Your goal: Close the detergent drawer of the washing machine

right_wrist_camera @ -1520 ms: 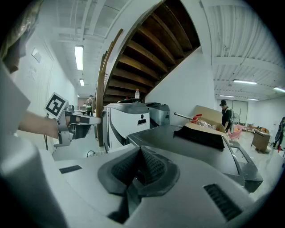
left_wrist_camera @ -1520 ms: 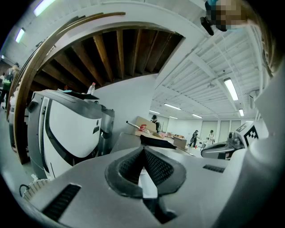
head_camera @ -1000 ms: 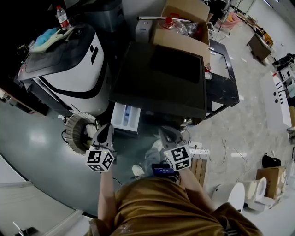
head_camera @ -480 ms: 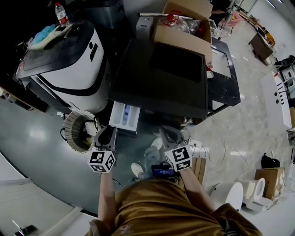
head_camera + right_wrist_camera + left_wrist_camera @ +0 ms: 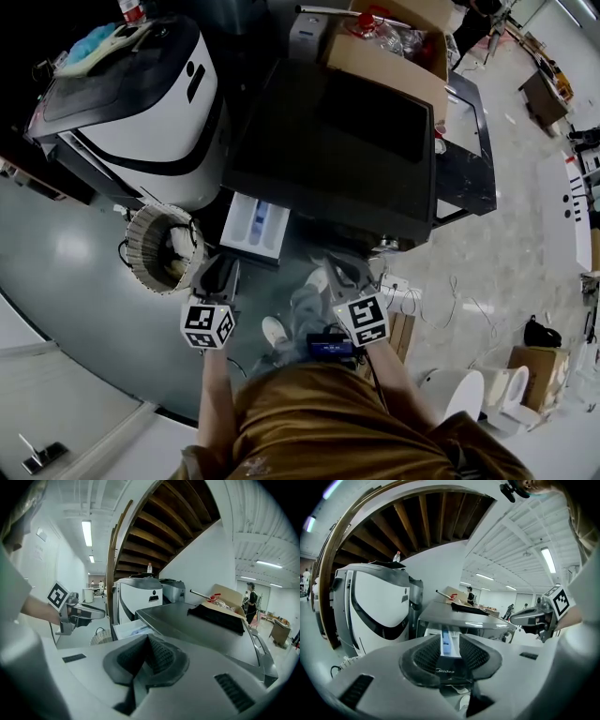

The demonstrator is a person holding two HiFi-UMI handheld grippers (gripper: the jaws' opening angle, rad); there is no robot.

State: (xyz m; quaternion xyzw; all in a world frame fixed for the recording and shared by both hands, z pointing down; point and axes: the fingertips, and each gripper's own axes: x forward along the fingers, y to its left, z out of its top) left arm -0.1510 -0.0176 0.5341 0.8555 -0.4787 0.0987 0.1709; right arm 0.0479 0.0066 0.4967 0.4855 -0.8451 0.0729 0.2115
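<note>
So the detergent drawer is pulled well out of the front of the washing machine, at its top left corner as I look down on it, with the white tray and blue insert fully exposed. Basically 0 of the closing is done as far as I can see.

The left gripper has just been opening its jaws, and they stand apart now with nothing pinched. Looking along them, the drawer's dark Midea front panel sits right in the gap, but from the head view the tips look short of it, so I'd call it lined up, not touching.

The right gripper is clenched on nothing, with its pads pressed together. It hangs off to the drawer's right in front of the machine, doing no work.

What's left, I reckon, is all of it: get the left one onto that front panel, then shove the drawer straight in until it sits flush with the machine's face
</note>
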